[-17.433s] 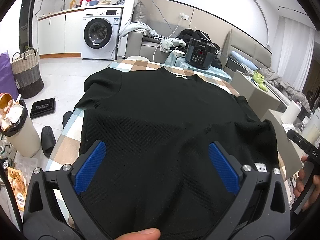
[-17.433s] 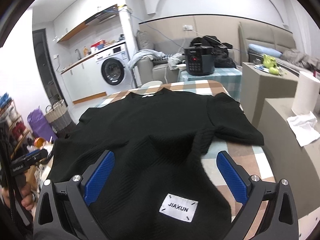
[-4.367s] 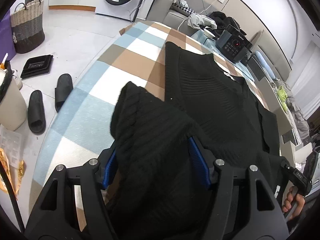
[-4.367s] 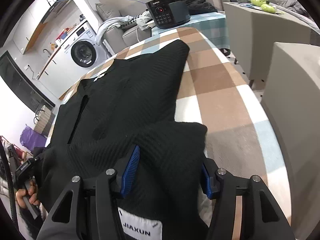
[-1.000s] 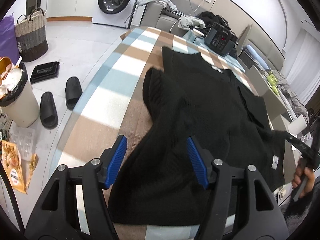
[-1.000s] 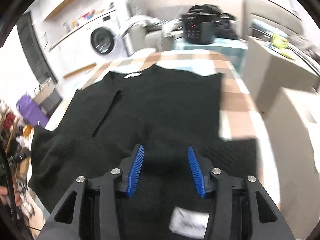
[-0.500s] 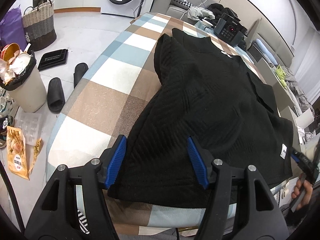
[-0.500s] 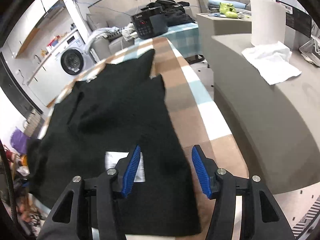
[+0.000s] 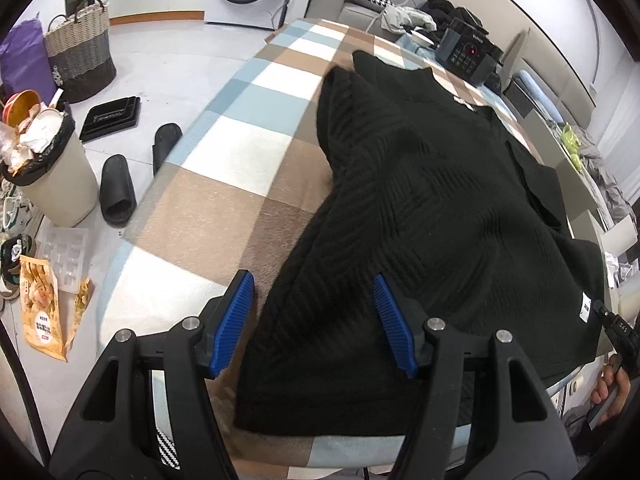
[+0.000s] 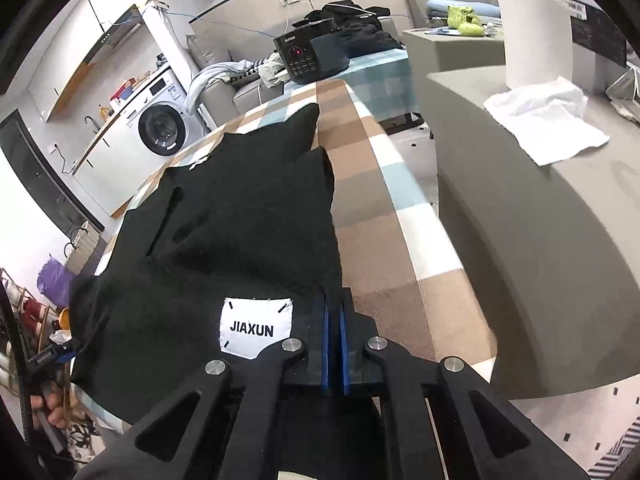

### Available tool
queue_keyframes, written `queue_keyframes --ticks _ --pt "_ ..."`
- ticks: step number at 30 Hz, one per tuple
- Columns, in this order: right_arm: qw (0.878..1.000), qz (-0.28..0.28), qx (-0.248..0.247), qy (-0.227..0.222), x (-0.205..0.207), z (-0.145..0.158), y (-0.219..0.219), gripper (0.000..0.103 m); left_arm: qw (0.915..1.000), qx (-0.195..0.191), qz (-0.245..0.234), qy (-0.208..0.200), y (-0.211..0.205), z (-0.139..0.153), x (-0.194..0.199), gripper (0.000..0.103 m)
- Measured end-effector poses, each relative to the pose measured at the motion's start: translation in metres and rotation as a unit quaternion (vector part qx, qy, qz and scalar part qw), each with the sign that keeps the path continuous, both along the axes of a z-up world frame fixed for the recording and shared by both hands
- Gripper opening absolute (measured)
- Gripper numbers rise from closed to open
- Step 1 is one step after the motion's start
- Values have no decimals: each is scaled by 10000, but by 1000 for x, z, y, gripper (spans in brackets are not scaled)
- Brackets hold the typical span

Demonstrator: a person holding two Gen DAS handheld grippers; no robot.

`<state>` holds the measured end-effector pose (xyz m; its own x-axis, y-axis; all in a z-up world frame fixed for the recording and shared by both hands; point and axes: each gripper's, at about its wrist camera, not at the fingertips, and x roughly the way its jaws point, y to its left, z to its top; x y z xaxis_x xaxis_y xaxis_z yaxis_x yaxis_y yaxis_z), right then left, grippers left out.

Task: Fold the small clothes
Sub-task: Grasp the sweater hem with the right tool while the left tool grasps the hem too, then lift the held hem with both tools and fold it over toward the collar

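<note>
Right wrist: right tool [image 10: 331, 320] pinches black sweater's [image 10: 240, 232] hem corner.

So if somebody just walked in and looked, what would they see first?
Probably the big black top spread over the checked table, with both sleeves already folded in. Next, its white JIAXUN label near the hem, right beside the right gripper, whose blue fingers are shut on the hem's corner. The left gripper is open over the other hem corner.
</note>
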<state>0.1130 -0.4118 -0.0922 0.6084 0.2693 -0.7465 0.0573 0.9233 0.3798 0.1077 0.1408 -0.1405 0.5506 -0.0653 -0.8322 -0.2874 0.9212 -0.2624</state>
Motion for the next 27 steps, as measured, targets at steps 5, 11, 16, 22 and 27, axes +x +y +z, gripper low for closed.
queue_keyframes --ticks 5,11,16,22,27 --pt "9995 93 183 250 7 -9 3 21 9999 43 -24 -90 -2 -2 5 52" --pt "9996 184 116 195 9 -10 9 29 9989 -196 13 -430 5 3 -5 3" --pt "9972 709 -109 -192 1 3 22 5 9954 -49 1 -956 2 34 -18 2" --pt "9954 473 85 -829 -2 36 11 5 9886 -113 32 -1501 7 70 -17 2" --pt "9895 -2 335 -1407 15 66 3 5 9832 -73 66 -1825 13 96 -1 2"
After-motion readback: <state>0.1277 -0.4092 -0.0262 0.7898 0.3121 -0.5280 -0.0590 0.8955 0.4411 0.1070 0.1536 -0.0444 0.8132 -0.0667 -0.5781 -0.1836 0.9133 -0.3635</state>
